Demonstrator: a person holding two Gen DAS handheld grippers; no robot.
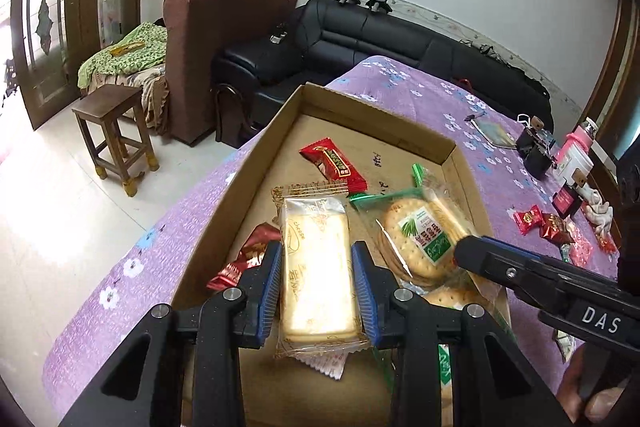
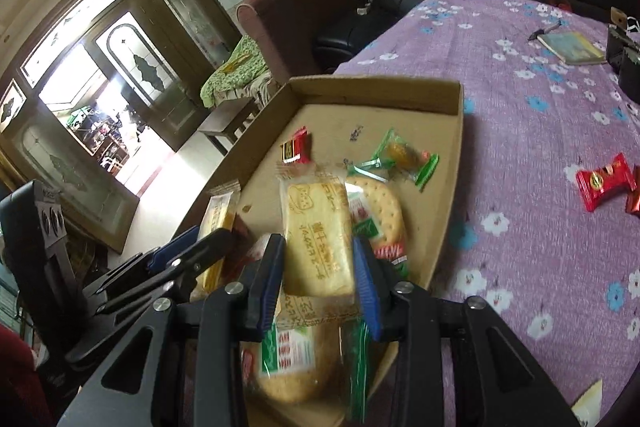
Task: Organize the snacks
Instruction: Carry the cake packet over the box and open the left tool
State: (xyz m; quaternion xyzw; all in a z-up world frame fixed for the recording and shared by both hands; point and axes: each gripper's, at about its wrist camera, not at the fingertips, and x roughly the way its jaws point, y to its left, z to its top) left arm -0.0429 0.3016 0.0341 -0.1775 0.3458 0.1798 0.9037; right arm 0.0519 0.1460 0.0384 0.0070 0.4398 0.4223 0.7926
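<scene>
A shallow cardboard box (image 1: 372, 119) (image 2: 376, 95) lies on the purple flowered cloth and holds several snacks. My left gripper (image 1: 316, 251) hangs over it with a clear-wrapped cheese biscuit pack (image 1: 316, 267) between its blue pads, which stand just beside the pack, open. My right gripper (image 2: 316, 243) straddles a similar rectangular biscuit pack (image 2: 316, 227) the same way, open. Round crackers in green-printed wrap (image 1: 416, 239) (image 2: 380, 211) lie under and beside both packs. A red snack (image 1: 334, 163) (image 2: 296, 147) and a green-wrapped sweet (image 2: 400, 155) lie farther in.
Loose red candies (image 1: 528, 221) (image 2: 604, 181) lie on the cloth right of the box. A book (image 2: 572, 47), a black device (image 1: 536, 147) and a pink-topped bottle (image 1: 576, 151) stand at the far right. A wooden stool (image 1: 112, 131) and sofas are beyond the table's left edge.
</scene>
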